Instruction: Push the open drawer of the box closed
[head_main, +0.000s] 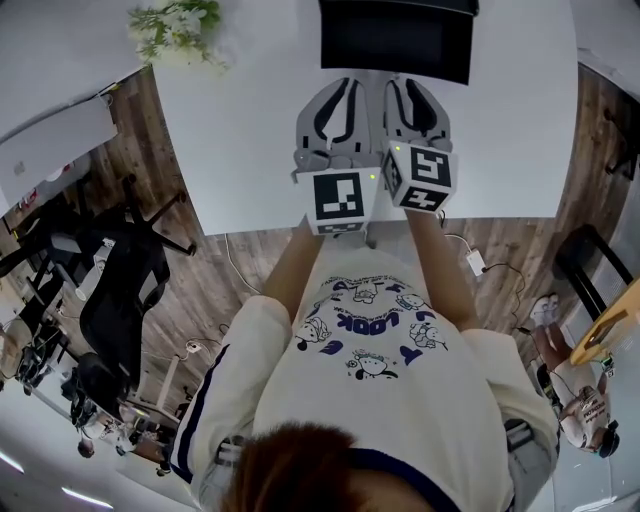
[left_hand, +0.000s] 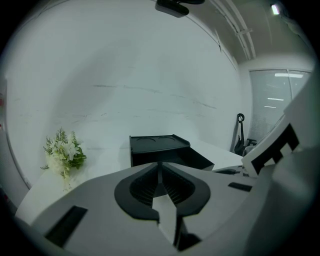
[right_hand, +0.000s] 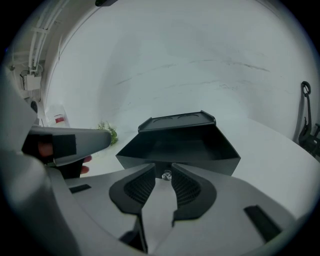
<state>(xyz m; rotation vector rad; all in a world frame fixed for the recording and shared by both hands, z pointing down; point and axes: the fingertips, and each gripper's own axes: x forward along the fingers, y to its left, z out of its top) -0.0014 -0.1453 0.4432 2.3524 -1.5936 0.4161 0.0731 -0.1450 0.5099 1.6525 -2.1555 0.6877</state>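
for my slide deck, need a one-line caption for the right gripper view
Right gripper facing the open drawer of the black box on the white table, drawer knob showing between slightly parted tongs.

On the white desk (head_main: 240, 130) we see a small bunch of white flowers with green leaves (head_main: 178, 28) near its far left edge, while on the wood-pattern floor (head_main: 215, 280) we find a black office chair (head_main: 120, 285) at left and a white plug adapter (head_main: 474, 262) with its cable just beside the desk's near edge.

Both arms (head_main: 442, 268) are reaching forward side by side, the left gripper (head_main: 343, 95) holding its jaws pressed together and the right gripper (head_main: 410, 95) holding its jaws slightly apart.
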